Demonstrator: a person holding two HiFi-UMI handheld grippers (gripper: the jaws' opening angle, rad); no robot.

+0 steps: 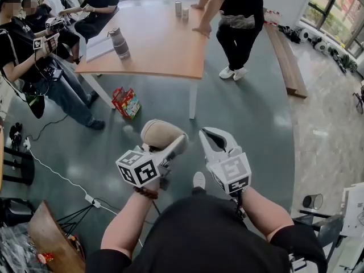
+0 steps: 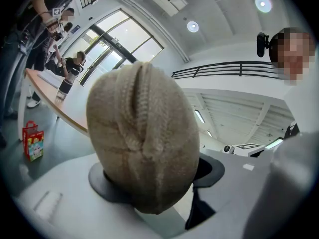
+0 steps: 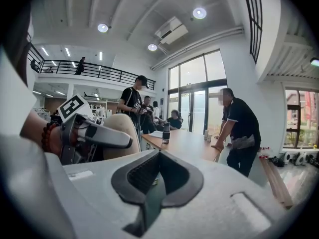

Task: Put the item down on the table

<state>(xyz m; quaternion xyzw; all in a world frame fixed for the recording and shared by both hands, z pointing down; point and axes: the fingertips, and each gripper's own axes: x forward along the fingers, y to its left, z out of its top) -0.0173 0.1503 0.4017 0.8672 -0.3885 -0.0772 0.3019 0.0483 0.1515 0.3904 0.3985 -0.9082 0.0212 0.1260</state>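
The woolly hat (image 2: 142, 143) is held up in the air between the wide-apart jaws of the left gripper (image 1: 168, 144). The right gripper (image 3: 157, 176) is closed, with nothing in it. The table (image 1: 165, 53) is well ahead, so the hat is not yet put down. What is inside the bottle (image 1: 119, 42) on the table and the little bag (image 1: 126, 102) on the floor cannot be seen.

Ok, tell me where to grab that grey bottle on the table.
Probably best around the mid body of the grey bottle, coming in level from the near edge of the table: it stands upright, tall and round, and papers lie close beside it.
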